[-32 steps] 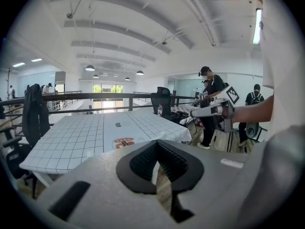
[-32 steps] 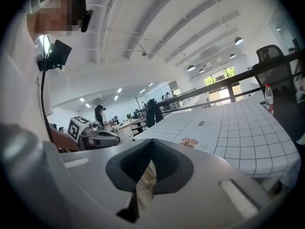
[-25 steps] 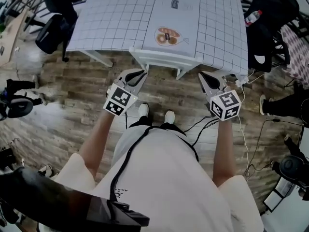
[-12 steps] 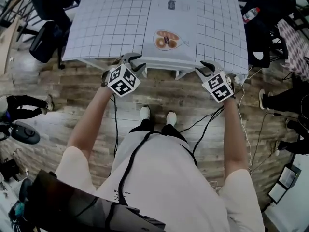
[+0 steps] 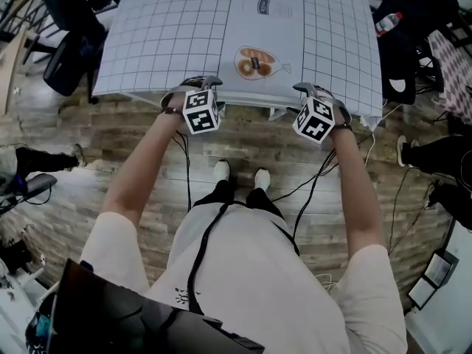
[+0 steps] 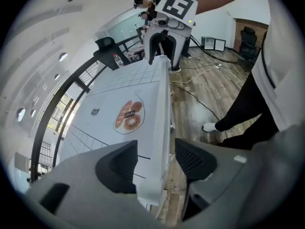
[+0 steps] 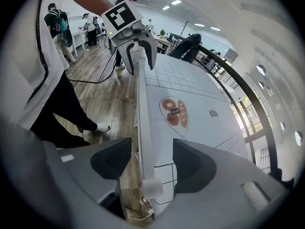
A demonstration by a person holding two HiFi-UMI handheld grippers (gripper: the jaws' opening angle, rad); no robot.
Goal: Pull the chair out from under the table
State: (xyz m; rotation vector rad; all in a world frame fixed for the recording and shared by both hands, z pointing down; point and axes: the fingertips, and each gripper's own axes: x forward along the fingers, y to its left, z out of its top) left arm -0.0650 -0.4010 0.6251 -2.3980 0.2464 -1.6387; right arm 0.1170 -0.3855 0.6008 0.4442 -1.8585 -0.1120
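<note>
The white chair is tucked under the table (image 5: 169,35), which wears a white grid cloth. Only the chair's top back rail (image 5: 254,96) shows at the near edge. My left gripper (image 5: 190,94) is at the rail's left end and my right gripper (image 5: 316,94) at its right end. In the left gripper view the rail (image 6: 162,109) runs between the wide-open jaws of the left gripper (image 6: 155,163). The right gripper (image 7: 147,163) straddles the rail (image 7: 142,118) the same way. Both pairs of jaws have just been opening, and the pads stand clear of the rail.
A doughnut picture (image 5: 256,61) is printed on the cloth. A black office chair (image 5: 63,57) stands at the left, and dark bags (image 5: 402,57) with a bottle (image 5: 387,22) at the right. Cables (image 5: 310,186) trail over the wooden floor beside the person's white shoes (image 5: 221,170).
Both grippers have moved forward from near the body to the chair's back rail and rolled over. Their jaws have gone from shut to wide open around the rail.
</note>
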